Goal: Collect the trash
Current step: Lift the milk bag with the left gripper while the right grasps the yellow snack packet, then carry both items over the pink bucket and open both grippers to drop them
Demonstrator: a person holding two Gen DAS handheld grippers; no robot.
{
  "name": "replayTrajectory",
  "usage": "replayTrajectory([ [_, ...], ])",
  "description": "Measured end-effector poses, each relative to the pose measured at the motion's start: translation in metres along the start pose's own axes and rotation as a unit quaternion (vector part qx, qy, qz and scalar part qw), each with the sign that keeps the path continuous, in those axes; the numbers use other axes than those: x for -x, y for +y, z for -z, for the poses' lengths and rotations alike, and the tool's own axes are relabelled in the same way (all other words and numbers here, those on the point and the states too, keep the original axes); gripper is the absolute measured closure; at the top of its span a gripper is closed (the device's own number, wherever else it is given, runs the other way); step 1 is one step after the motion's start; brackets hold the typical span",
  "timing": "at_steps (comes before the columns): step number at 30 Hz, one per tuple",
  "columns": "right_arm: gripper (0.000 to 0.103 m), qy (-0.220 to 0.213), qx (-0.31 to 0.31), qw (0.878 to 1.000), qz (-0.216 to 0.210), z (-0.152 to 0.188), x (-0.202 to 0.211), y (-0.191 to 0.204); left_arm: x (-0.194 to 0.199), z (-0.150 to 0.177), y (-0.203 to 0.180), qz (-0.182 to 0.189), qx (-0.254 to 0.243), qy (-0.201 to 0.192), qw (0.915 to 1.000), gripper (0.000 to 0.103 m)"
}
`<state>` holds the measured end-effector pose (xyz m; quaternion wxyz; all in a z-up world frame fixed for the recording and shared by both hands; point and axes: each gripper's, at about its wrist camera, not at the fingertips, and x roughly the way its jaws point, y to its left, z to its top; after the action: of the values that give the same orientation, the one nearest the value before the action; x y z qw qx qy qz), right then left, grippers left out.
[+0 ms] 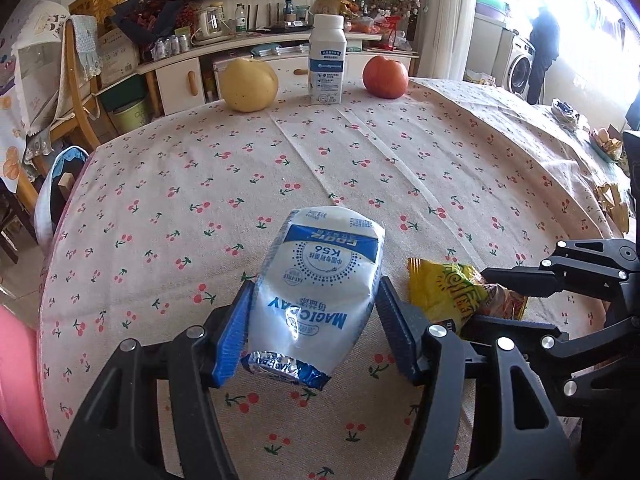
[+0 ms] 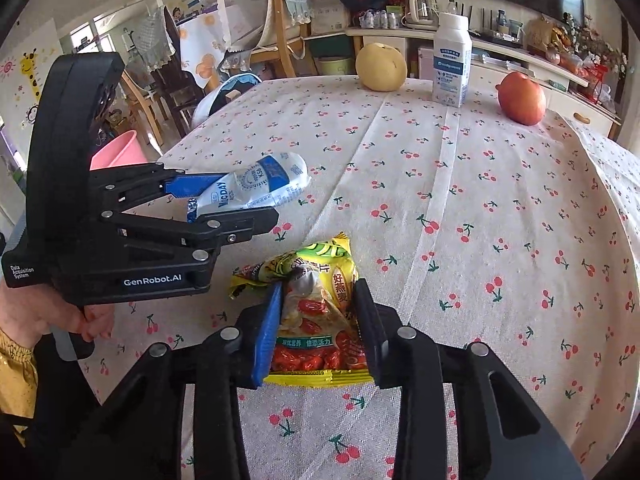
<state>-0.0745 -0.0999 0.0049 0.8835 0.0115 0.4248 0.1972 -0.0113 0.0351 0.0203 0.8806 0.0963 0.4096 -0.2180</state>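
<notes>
Milk pouch: a white and blue milk pouch [image 1: 320,288] sits between the two fingers of the left gripper [image 1: 314,332], pinched at its sides, above the tablecloth near the front edge
Snack wrapper: a yellow snack wrapper [image 2: 320,316] is clamped between the fingers of the right gripper [image 2: 318,328], just to the right of the pouch
Left gripper: narrowed onto the pouch, blue pads [image 1: 234,340] pressing its sides; a hand [image 2: 60,316] grips its handle
Right gripper: narrowed onto the wrapper, which crumples out past the fingertips
Table: cherry-print tablecloth [image 1: 360,168]; at the far edge stand a yellow pear [image 1: 249,85], a white bottle [image 1: 327,60] upright and a red apple [image 1: 385,76], in a row, well apart from the grippers
Beside the table: a pink bin [image 2: 118,156] to the left
</notes>
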Motion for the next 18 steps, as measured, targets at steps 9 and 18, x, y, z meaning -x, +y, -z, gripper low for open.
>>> replayTrajectory([
  [9,0.076,-0.016,0.008,1.000,0.006,-0.004,0.004,0.007,0.023,0.000,0.015,-0.006,0.033,-0.024,0.9991,0.041],
  [18,0.080,-0.040,0.014,0.999,0.016,-0.012,0.013,0.016,0.048,0.002,0.037,-0.027,0.075,-0.050,0.9956,0.041],
])
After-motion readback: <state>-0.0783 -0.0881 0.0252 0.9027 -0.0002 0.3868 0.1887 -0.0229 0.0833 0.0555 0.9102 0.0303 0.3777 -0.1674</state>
